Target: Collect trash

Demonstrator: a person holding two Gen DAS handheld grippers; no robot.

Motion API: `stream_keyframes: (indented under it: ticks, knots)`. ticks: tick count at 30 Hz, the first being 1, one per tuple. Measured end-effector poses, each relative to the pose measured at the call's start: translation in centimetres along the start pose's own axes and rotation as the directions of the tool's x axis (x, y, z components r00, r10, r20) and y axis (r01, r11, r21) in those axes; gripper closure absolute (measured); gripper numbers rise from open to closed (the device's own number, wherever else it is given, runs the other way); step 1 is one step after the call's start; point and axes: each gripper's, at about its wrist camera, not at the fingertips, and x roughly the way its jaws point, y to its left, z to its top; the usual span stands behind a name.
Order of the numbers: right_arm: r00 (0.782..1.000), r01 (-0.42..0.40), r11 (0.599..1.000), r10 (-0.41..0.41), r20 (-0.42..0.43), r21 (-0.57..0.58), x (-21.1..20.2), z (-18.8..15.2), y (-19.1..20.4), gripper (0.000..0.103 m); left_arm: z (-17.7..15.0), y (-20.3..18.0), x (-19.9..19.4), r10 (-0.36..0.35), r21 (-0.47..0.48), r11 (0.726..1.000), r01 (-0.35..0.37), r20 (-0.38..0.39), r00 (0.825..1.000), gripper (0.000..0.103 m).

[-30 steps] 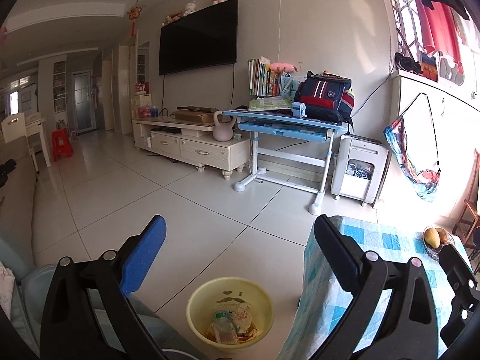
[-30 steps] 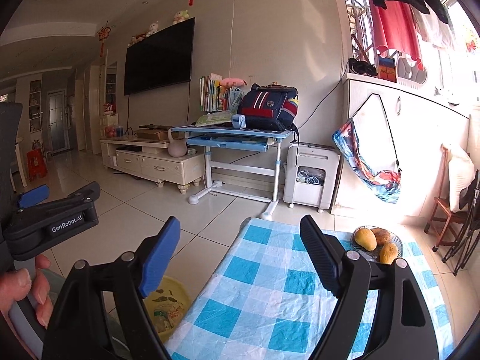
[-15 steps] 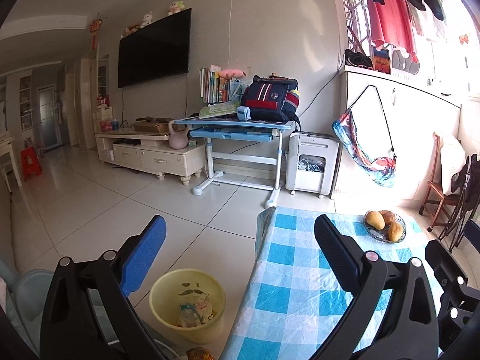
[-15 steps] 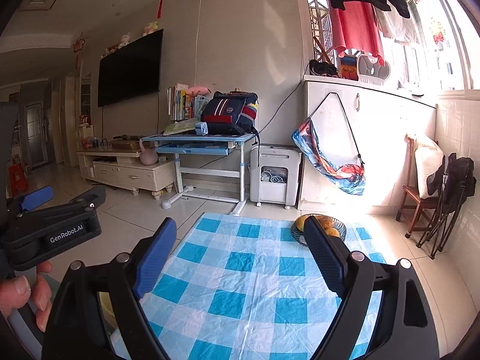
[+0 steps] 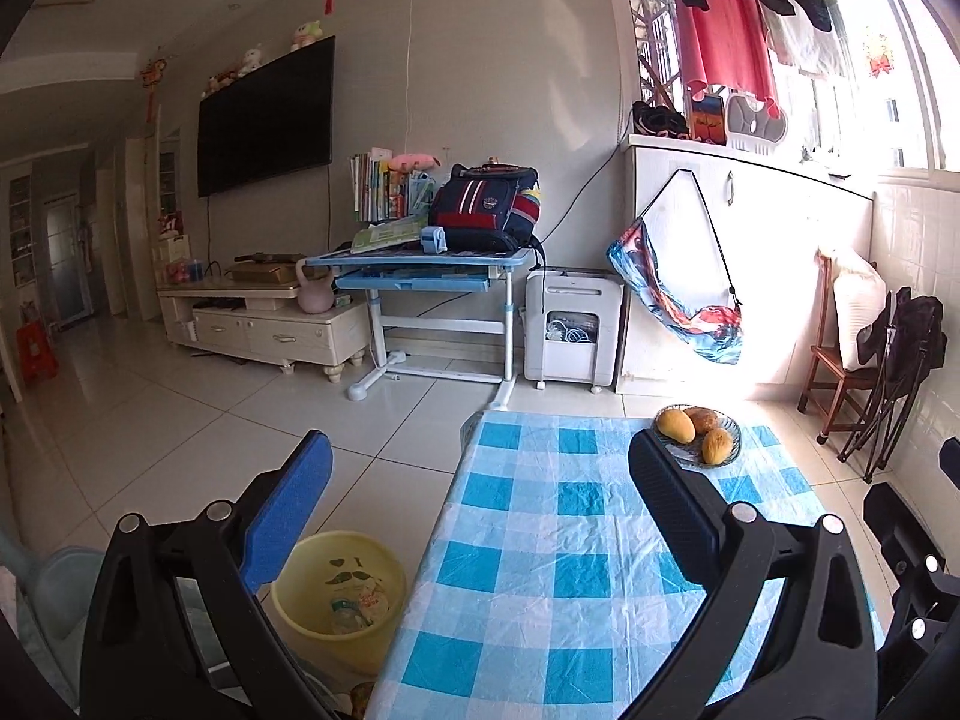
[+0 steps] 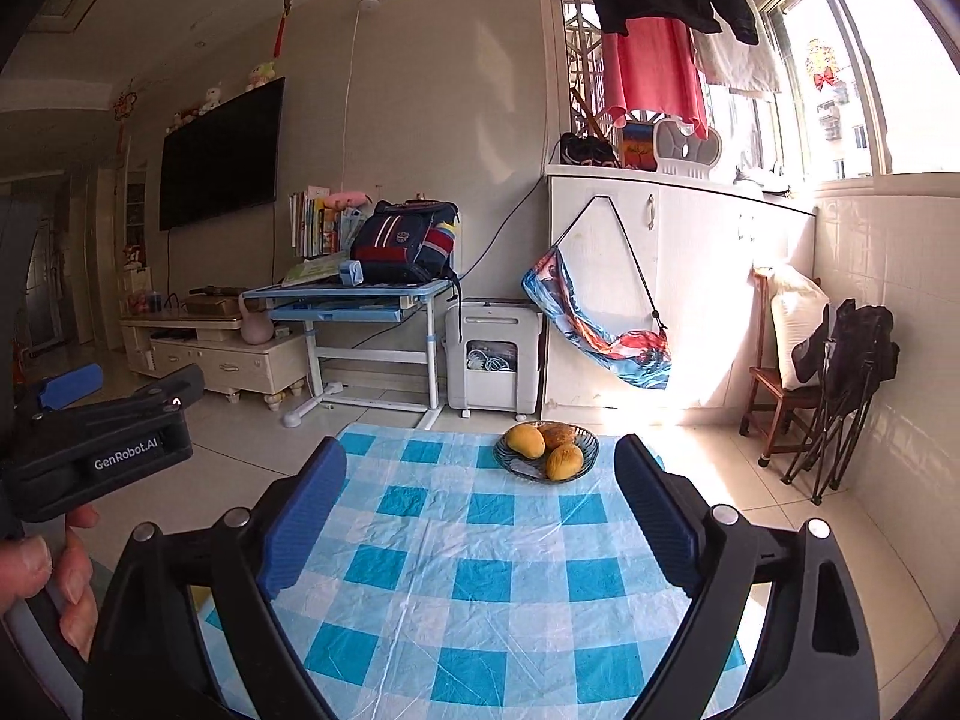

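Apparently no trash shows on the checked tablecloth [image 6: 480, 570], only a fruit bowl [image 6: 547, 455]. Both the left gripper [image 5: 480, 516] and right gripper [image 6: 480, 516] hang wide open and empty, so scan the table edges slowly, keeping the yellow bin [image 5: 339, 600] within easy reach.

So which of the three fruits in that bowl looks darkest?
The back one, brownish and mostly hidden behind the other two. The left fruit and the front fruit in the bowl are brighter yellow-orange.

Creased plastic tablecloth [image 5: 576, 540]; glossy floor tiles [image 5: 198, 420]; yellow plastic bin [image 5: 339, 600].
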Motion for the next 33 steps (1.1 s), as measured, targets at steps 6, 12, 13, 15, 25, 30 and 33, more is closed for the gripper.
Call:
stream_keyframes:
  ticks: [6,12,13,15,25,30,33]
  knots:
    - [0.999,0.041,0.999,-0.041,0.014,0.024,-2.4,-0.1,-1.4,0.014,0.4,-1.0,-2.8,-0.041,0.012,0.999,0.041,0.015,0.999,0.007]
    - [0.998,0.062,0.998,-0.062,0.018,0.025,-4.6,-0.7,-2.6,0.013,0.3,-2.0,-5.7,-0.062,0.019,0.998,0.061,0.023,0.998,0.007]
    - [0.998,0.063,0.998,-0.063,0.021,0.023,-4.9,-0.7,-2.7,0.013,0.3,-2.0,-6.2,-0.060,0.016,0.998,0.060,0.029,0.998,0.007]
    - [0.997,0.067,0.998,-0.068,0.028,0.018,-5.6,-0.6,-2.9,0.013,0.4,-2.0,-7.2,-0.055,0.011,0.998,0.055,0.038,0.998,0.007]
    - [0.994,0.093,0.995,-0.095,0.058,0.033,-8.8,-0.3,-4.6,0.011,1.2,-2.6,-11.8,-0.050,0.025,0.999,0.048,0.075,0.996,0.007]
    - [0.993,0.103,0.994,-0.105,0.062,0.031,-10.0,-0.4,-5.1,0.008,1.5,-3.4,-13.8,-0.061,0.039,0.998,0.058,0.078,0.995,0.007]
    - [0.992,0.110,0.993,-0.112,0.061,0.035,-10.7,-0.5,-5.4,0.008,1.5,-3.9,-14.9,-0.045,0.044,0.998,0.041,0.082,0.996,0.007]
